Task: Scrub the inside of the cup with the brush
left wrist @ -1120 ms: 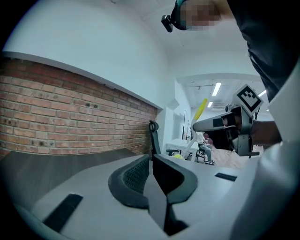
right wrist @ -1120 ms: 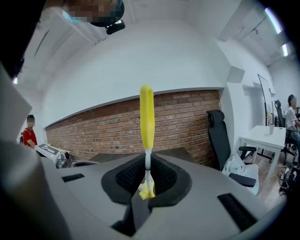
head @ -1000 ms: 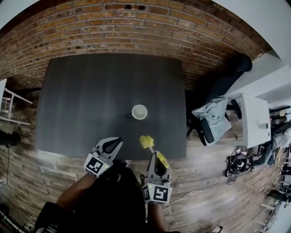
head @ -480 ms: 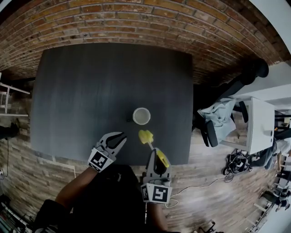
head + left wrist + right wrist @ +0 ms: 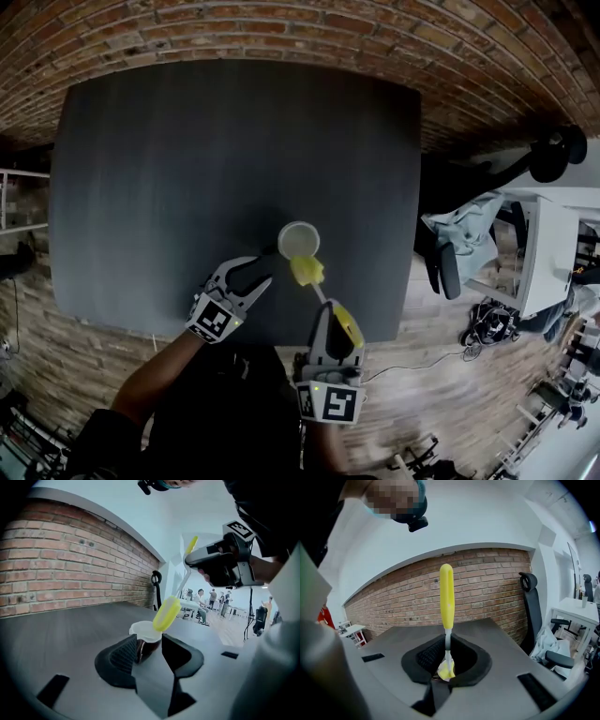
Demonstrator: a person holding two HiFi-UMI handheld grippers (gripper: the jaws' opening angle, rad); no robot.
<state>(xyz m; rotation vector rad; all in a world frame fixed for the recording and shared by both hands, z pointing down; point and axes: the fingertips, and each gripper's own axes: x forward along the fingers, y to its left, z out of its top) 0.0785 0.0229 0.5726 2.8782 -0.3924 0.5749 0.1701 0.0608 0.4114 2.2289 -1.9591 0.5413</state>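
Note:
A white cup (image 5: 297,238) stands upright on the dark table (image 5: 169,169), near its front edge. My left gripper (image 5: 259,273) is low over the table just left of it. Its jaws have just been opening and now stand open. In the left gripper view the cup (image 5: 142,631) shows between the fingertips of this gripper (image 5: 149,644), and no pad presses on it. My right gripper (image 5: 327,315) is shut on the brush's handle (image 5: 345,324). The yellow brush head (image 5: 307,271) hangs at the cup's near rim. The brush (image 5: 446,595) rises straight out of the right gripper (image 5: 446,665).
The table's front edge (image 5: 281,336) runs under both hands. A brick wall (image 5: 281,28) borders the far side. An office chair (image 5: 448,255) with cloth on it and a white desk (image 5: 548,253) stand off to the right.
Both grippers moved forward and down toward the cup. The brush head went from short of the cup to its near rim. The left jaws opened.

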